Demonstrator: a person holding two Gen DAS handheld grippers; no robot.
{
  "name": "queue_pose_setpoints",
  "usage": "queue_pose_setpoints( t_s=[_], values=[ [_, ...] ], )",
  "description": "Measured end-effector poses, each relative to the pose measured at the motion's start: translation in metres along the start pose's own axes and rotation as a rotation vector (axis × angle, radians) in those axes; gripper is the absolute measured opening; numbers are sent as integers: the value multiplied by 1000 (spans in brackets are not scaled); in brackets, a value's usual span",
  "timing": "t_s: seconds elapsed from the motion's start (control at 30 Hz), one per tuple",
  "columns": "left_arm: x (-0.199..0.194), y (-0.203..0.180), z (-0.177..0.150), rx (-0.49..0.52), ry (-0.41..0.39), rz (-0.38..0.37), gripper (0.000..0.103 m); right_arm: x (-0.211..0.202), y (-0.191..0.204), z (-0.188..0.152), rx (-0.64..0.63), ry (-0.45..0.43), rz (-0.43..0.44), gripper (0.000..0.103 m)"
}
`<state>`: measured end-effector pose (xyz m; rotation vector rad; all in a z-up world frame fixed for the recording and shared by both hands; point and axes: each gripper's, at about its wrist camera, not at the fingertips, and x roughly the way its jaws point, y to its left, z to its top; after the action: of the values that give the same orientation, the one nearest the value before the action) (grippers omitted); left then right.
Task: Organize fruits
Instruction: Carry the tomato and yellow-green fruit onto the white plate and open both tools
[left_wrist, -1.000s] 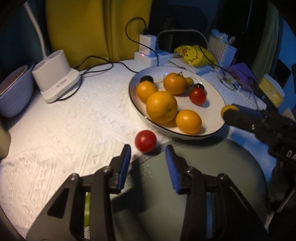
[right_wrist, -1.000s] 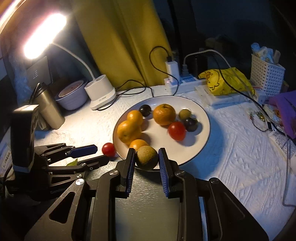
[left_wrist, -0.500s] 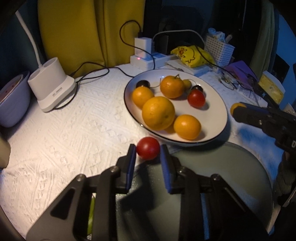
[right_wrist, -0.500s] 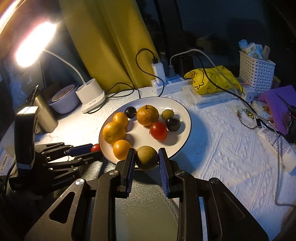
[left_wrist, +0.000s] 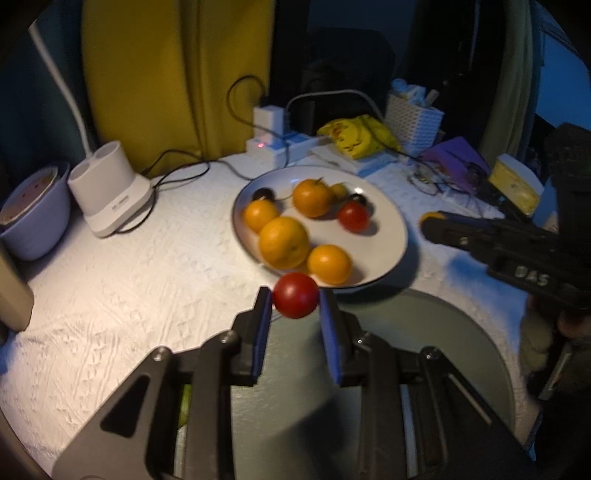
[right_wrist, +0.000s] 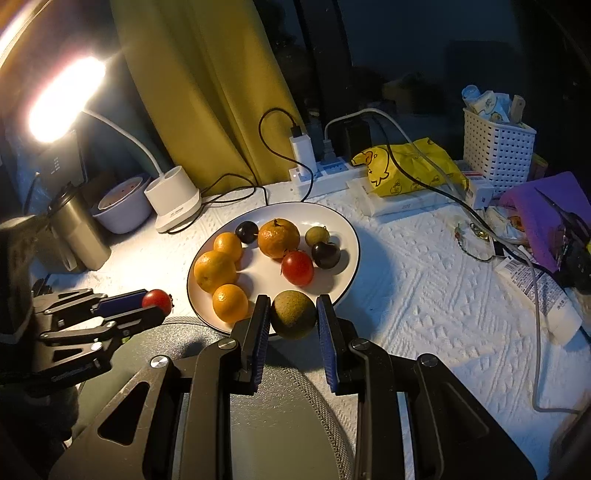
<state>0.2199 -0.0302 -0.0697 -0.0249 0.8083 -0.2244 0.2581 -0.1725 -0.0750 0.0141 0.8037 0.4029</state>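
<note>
While each hand-held gripper clamps fruit, bare cloth flanks the plate rim.

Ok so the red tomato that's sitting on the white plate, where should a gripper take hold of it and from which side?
Grip the red tomato on the plate across its widest middle, coming down from above. It is round and smooth, so pads off-centre would likely slip. A dark plum sits against one side and the big orange is close behind, so set the pads on the free sides, towards the bare part of the white plate.
</note>
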Motion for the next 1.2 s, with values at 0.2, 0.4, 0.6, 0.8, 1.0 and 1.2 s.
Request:
queue_pose_setpoints(
  t_s=[0.2, 0.4, 0.6, 0.8, 1.0, 1.2],
  values=[
    [2, -21, 13, 33, -13, -44, 27, 2, -5, 2, 2, 0, 1, 28],
    [17, -35, 22, 54, -4, -69, 27, 5, -16, 6, 16, -6, -7, 28],
    [35, -48, 32, 67, 11, -92, 27, 7, -29, 10, 23, -14, -4, 28],
    [56, -62, 39, 79, 35, -106, 27, 13, -42, 15, 38, -18, 4, 27],
    [75, -67, 47, 67, 54, -124, 27, 18, -47, 17, 43, -23, 17, 27],
    [89, -68, 50, 46, 82, -139, 28, 23, -51, 18, 50, -20, 18, 27]
  ],
)
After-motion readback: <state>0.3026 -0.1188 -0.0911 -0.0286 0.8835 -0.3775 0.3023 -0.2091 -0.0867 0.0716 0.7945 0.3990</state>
